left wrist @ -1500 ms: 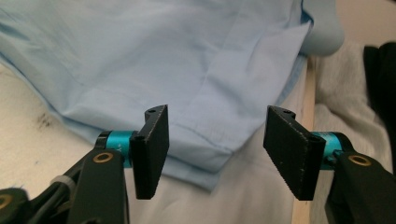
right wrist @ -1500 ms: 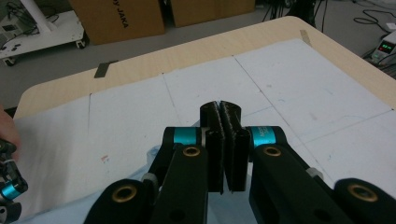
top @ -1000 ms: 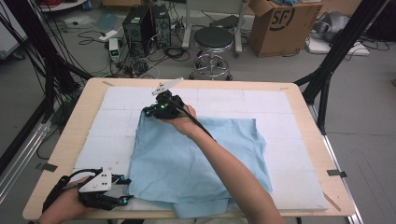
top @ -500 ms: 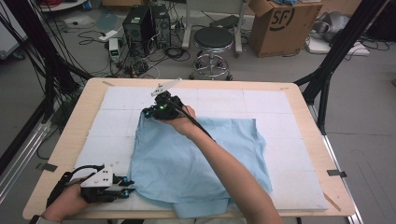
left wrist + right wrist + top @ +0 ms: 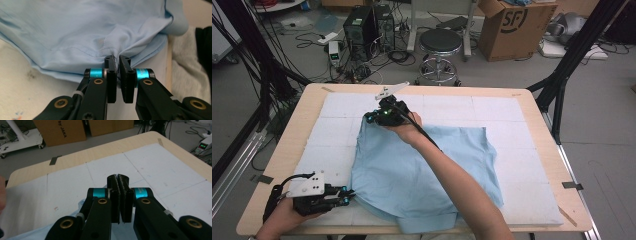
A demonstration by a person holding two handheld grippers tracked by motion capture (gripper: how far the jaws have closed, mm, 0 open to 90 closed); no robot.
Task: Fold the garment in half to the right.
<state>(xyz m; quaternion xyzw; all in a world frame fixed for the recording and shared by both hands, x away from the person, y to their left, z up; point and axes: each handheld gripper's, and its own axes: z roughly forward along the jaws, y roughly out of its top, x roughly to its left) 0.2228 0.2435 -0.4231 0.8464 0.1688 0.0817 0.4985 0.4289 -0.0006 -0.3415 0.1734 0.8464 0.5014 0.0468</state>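
Observation:
A light blue cloth (image 5: pixel 427 175) lies spread on the white mat (image 5: pixel 512 120), with a folded part hanging over the near table edge. My left gripper (image 5: pixel 349 192) sits at the cloth's near left edge. Its jaws have just been closing, and in the left gripper view my left gripper (image 5: pixel 117 60) pinches a bunched fold of the cloth's hem (image 5: pixel 110 47). My right gripper (image 5: pixel 369 118) rests at the cloth's far left corner, pointing left. In the right gripper view my right gripper (image 5: pixel 118 178) is shut, and the cloth (image 5: pixel 57 230) runs up under its jaws.
The wooden table (image 5: pixel 542 100) borders the mat on all sides. Beyond the far edge stand a stool (image 5: pixel 440 42), a computer tower (image 5: pixel 359 25) with cables and a cardboard box (image 5: pixel 507 25). Black frame posts (image 5: pixel 572 60) rise at both sides.
The left gripper edged right to the cloth's near left edge and its jaws went from open to shut on the hem. The right gripper and arm stayed put.

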